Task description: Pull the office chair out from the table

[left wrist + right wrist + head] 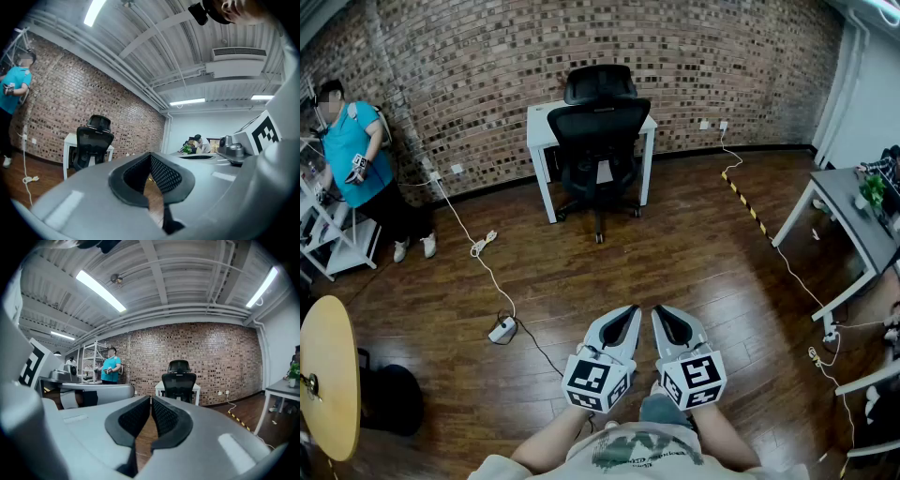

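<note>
You were at the very start of the job, with the approach not yet made. The office chair [598,141] stood at twelve o'clock, well apart from you across the wooden floor [694,253]. It was pushed in against the white table [542,117] by the brick wall [469,66], with its backrest turned toward you.

Both claws sat side by side just in front of your body, pointing toward twelve. The left gripper [627,315] was clenched on nothing, its pads meeting at the tips. The right gripper [665,315] was likewise clenched and empty, with the chair framed straight ahead beyond its jaws.

The next move, as I judge it, called for walking the gap toward twelve and spreading at least one set of jaws before you reached the chair. The backrest's upper edge looked like the likeliest place to grasp. After that you would draw straight back toward six, and on its star base the chair should roll freely.

A power strip [502,328] and its cable lay at ten o'clock from the claws, just off your direct line, so it was worth stepping clear of. A person in a teal shirt [352,150] stood at ten o'clock, well away.
</note>
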Action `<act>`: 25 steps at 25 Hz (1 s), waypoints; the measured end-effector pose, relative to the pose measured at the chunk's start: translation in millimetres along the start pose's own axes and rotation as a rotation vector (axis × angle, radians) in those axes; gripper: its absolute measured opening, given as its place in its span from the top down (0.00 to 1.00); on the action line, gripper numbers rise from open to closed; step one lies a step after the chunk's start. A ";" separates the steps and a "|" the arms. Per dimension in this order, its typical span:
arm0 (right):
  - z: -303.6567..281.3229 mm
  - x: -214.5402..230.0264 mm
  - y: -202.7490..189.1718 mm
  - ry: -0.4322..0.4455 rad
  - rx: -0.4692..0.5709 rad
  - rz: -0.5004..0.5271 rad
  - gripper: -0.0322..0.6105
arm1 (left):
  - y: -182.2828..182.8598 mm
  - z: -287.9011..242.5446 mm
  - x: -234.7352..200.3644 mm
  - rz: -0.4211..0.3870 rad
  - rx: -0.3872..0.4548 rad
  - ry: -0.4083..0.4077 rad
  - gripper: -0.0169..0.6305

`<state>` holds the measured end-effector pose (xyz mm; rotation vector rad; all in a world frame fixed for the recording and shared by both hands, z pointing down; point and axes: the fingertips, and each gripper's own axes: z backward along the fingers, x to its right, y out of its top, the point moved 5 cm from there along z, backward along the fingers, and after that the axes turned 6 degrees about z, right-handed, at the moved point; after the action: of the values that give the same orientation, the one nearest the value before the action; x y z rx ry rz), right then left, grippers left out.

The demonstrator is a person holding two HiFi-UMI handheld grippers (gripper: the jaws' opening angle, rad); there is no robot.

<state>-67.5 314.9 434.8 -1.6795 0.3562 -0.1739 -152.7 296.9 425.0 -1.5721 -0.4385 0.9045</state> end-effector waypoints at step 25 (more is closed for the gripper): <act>-189.8 233.3 31.0 0.163 0.135 -0.024 0.95 | 38.1 -278.8 -70.2 -0.106 0.018 0.160 0.95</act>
<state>87.3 56.3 410.1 -1.5405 0.4374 -0.3469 5.2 54.3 406.5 -1.5762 -0.3949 0.6937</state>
